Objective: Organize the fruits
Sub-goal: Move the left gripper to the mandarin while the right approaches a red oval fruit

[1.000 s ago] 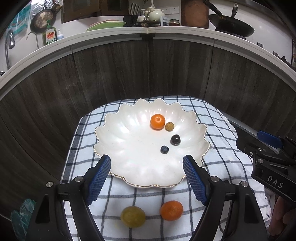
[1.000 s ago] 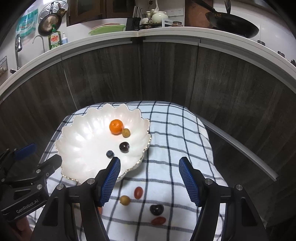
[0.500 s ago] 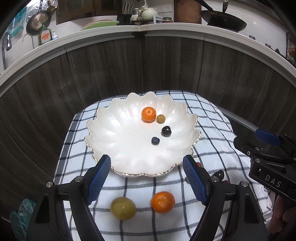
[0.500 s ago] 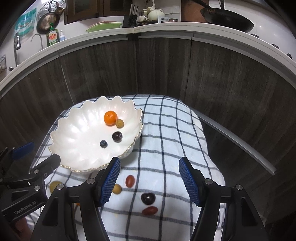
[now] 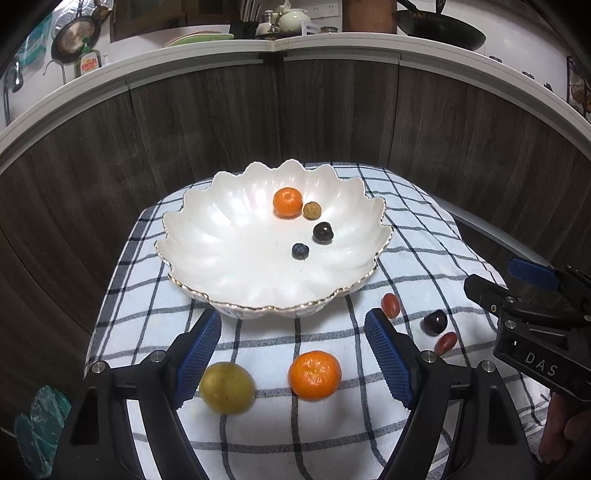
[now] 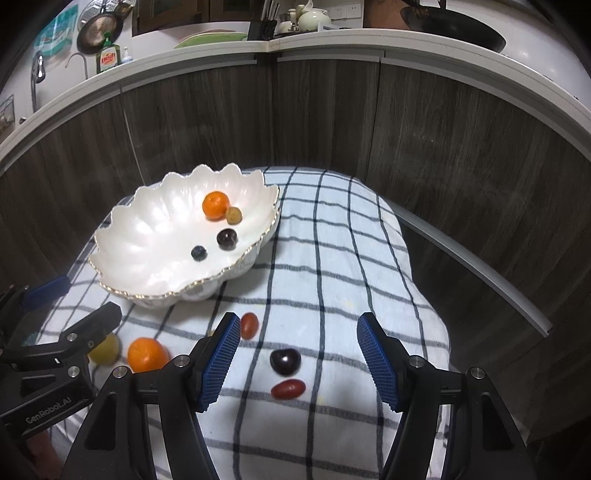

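Observation:
A white scalloped bowl [image 5: 221,258] [image 6: 147,236] on a checked cloth holds a small orange [image 5: 287,201], a brownish berry [image 5: 312,210], a dark cherry [image 5: 323,232] and a blueberry [image 5: 300,250]. On the cloth in front lie a yellow-green fruit [image 5: 226,387], an orange [image 5: 314,374] [image 6: 147,354], two red grape tomatoes [image 6: 249,325] [image 6: 288,388] and a dark cherry [image 6: 284,361]. My left gripper [image 5: 293,360] is open above the yellow-green fruit and orange. My right gripper [image 6: 295,360] is open above the dark cherry.
The checked cloth [image 6: 332,258] covers a small raised surface with dark wood panels [image 5: 332,110] behind. A metal rail [image 6: 480,273] runs along the right. A counter above holds dishes and a pan [image 5: 439,26].
Both grippers have drawn back toward me and away from the bowl. More of the loose fruit on the cloth now shows between the fingers. Both stay open.

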### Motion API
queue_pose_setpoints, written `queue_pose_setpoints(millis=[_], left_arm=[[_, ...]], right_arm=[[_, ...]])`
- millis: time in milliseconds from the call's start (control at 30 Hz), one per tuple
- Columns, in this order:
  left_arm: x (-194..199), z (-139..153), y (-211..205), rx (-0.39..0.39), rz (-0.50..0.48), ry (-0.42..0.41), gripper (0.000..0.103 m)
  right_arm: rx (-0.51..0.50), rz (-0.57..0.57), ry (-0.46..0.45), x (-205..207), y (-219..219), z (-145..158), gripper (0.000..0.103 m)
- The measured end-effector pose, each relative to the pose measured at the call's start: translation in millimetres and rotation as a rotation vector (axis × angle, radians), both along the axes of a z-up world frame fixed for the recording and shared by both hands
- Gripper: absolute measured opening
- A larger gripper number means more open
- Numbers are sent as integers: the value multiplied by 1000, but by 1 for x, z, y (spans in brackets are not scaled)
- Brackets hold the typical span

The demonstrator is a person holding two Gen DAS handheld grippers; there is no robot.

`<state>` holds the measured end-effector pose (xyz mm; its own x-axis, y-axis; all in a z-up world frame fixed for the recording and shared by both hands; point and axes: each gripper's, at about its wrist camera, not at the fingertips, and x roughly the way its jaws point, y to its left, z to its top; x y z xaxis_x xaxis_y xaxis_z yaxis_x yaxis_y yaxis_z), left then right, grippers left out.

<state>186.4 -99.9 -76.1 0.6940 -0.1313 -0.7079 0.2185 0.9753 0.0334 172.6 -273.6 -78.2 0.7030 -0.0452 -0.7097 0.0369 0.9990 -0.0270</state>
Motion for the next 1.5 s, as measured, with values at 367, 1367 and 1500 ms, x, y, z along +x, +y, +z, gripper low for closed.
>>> queue_pose_setpoints(millis=[367, 1367, 1500], left_arm=[[-7, -24, 1, -5, -8, 13, 80], [-3, -73, -7, -11, -46, 47, 80], [-3, -75, -8, -8, -49, 45, 78]], right_arm=[[-11, 14, 7, -9, 5, -23, 67], [-6, 51, 58, -15, 9, -73, 66], [-5, 55, 71, -13, 9, -78, 66]])
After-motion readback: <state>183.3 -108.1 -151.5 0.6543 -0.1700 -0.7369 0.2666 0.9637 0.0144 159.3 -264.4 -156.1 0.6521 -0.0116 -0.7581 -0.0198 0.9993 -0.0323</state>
